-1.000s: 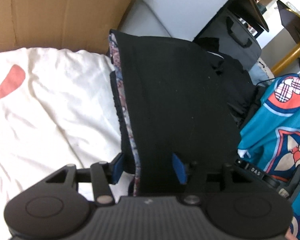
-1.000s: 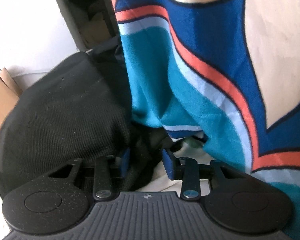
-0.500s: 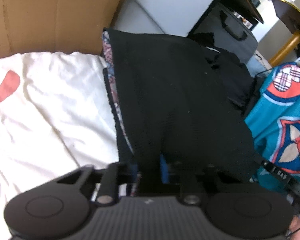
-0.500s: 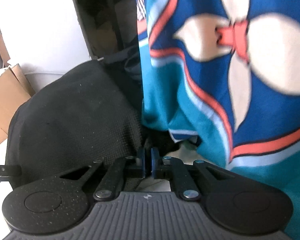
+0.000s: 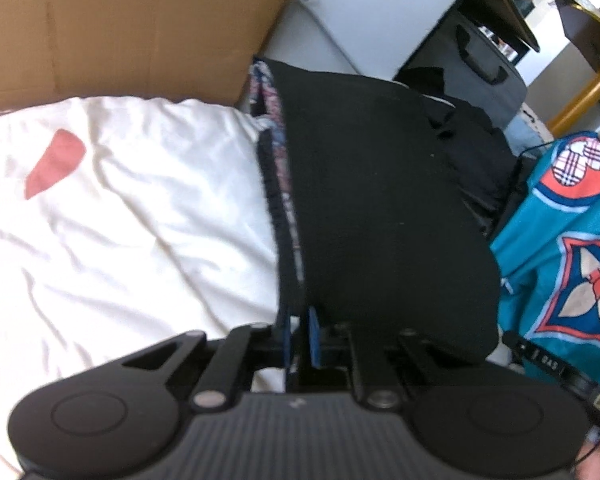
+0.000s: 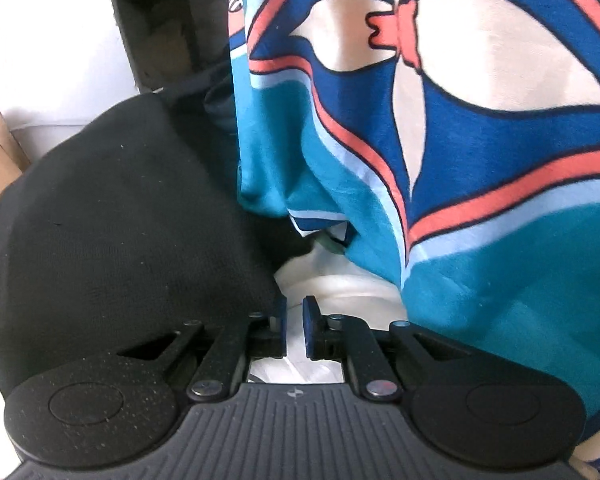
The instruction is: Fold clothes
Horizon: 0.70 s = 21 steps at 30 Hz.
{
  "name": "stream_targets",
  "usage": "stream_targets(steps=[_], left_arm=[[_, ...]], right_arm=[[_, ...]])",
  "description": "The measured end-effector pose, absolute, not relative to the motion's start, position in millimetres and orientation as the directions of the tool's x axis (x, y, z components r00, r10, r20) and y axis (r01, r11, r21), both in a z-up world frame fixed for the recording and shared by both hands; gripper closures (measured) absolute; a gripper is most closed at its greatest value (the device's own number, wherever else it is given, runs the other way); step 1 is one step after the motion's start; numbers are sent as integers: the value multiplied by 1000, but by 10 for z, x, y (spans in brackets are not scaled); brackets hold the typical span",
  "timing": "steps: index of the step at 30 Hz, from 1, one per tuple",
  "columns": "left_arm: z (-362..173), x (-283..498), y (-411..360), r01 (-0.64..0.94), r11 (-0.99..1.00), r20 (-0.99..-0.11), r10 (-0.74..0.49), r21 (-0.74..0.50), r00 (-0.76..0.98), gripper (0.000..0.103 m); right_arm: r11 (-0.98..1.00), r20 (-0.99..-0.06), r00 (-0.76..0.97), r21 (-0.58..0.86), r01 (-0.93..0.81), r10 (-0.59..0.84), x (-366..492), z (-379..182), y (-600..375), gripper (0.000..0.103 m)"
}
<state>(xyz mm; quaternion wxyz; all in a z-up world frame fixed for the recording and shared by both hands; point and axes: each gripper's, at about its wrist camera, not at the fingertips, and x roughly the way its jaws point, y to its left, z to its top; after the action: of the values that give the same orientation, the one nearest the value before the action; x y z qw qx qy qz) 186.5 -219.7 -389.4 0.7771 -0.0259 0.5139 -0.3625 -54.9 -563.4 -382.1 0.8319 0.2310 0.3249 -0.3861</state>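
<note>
Left wrist view: left gripper [image 5: 300,334] is closing on the black garment [image 5: 380,200] hem, on the white bedsheet [image 5: 120,240]. Right gripper [image 6: 295,322] is opening, empty, beside the garment's corner; re-pinch that corner before lifting both evenly.

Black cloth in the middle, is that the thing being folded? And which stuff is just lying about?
For the folding:
- black garment
- left gripper, jaws closing on the garment's edge
- right gripper, jaws opening, nothing between them

Just lying about:
- cardboard box
- white sheet, underneath
- teal patterned cloth
- grey suitcase
</note>
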Motion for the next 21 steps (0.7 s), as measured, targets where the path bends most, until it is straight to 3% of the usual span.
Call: stream_targets(steps=[7, 11, 12, 15, 21], left_arm=[[-3673, 1997, -2207, 506, 750, -743, -609, -426, 278, 92], [-3505, 2017, -2453, 570, 716, -708, -639, -403, 302, 76], [-3490, 2017, -2529, 587, 707, -707, -641, -394, 299, 73], [-3455, 2021, -2781, 623, 685, -707, -648, -378, 284, 73], [-3384, 2046, -3229, 700, 632, -688, -671, -333, 278, 73]], right_arm=[[635, -693, 532, 137, 760, -487, -519, -3774, -5500, 94], [645, -663, 552, 136, 752, -505, -362, -3732, -5497, 93], [653, -660, 560, 137, 745, -501, -320, -3730, -5495, 92], [671, -654, 589, 165, 723, -475, -196, -3732, -5521, 69], [701, -634, 632, 194, 687, -445, 91, -3683, -5546, 68]])
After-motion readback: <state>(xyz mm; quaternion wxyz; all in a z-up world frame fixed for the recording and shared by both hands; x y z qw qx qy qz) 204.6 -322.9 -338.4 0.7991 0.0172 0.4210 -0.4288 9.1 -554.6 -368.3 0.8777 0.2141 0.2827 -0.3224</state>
